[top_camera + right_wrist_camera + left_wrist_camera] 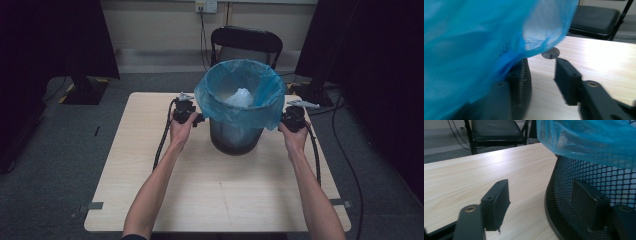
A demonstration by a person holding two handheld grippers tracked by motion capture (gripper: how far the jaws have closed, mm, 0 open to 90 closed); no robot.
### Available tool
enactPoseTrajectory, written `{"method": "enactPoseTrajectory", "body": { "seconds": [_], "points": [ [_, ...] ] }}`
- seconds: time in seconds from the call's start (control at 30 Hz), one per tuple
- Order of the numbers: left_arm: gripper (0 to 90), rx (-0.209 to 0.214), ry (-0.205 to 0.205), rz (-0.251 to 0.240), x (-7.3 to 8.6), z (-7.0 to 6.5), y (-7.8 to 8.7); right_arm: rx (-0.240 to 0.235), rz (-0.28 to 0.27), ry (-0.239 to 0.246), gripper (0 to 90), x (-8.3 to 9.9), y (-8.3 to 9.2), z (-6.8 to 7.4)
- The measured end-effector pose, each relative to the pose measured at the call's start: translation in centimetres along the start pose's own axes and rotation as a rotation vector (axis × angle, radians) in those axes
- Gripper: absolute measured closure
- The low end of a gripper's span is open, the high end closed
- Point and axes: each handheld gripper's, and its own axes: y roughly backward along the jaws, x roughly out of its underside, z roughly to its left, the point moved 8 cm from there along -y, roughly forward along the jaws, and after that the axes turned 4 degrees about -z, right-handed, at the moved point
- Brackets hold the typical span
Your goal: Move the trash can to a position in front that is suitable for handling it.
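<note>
A black mesh bin (235,135) lined with a blue plastic bag (240,90) stands at the middle of the wooden table (215,195). Something white and crumpled (241,97) lies inside the bag. My left gripper (198,119) is at the bin's left side, just under the bag's hem. In the left gripper view it (541,205) is open, its right jaw in front of the mesh wall (579,172). My right gripper (282,120) is at the bin's right side. In the right gripper view it (541,80) is open, its left jaw under the hanging bag edge (534,42).
A black chair (246,42) stands behind the table's far edge. A small round grey disc (551,53) lies on the table beside the bin. Cables trail from both grippers along the forearms. Dark curtains hang at both sides of the room.
</note>
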Motion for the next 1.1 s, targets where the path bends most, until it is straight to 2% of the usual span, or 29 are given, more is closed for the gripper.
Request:
{"method": "enactPoseTrajectory", "body": {
  "seconds": [0.03,0.13,0.2,0.3,0.33,0.4,0.53,0.57,0.77,0.9,1.1],
  "points": [
    [43.9,0.000,0.000,0.000,0.0,0.0,0.0,-0.005,0.003,-0.003,60.0,0.0,0.0,0.0],
    [45.3,-0.001,-0.003,0.019,0.0,-0.3,0.2,-0.015,0.014,-0.001,58.0,0.0,0.3,0.0],
    [48.6,-0.010,-0.001,0.008,0.2,-0.7,0.7,-0.018,0.018,0.031,60.4,0.0,0.7,0.3],
    [49.4,-0.016,0.003,0.000,0.5,-0.8,1.1,-0.028,0.019,0.039,60.6,0.2,0.9,0.6],
    [49.5,-0.013,0.016,-0.006,0.8,-0.9,1.6,-0.047,0.008,0.033,60.4,0.4,1.0,0.9],
    [49.5,-0.016,0.017,-0.008,1.0,-0.9,1.8,-0.058,0.009,0.033,60.2,0.5,1.2,1.2],
    [49.5,-0.012,-0.001,-0.001,1.4,-1.3,2.7,-0.066,0.029,0.069,59.3,0.6,1.7,1.6],
    [50.7,0.000,-0.005,-0.003,1.6,-1.5,3.1,-0.072,0.040,0.084,59.4,0.8,2.2,1.9],
    [52.5,0.021,0.001,-0.019,2.4,-2.0,4.2,-0.098,0.041,0.079,59.4,1.3,3.1,2.7],
    [52.6,0.044,-0.012,-0.017,3.3,-2.5,5.7,-0.129,0.020,0.038,59.5,2.0,3.9,3.5],
    [52.2,0.043,-0.021,-0.012,4.2,-2.9,7.5,-0.153,0.013,0.021,59.6,2.7,4.8,4.9]
  ]
}}
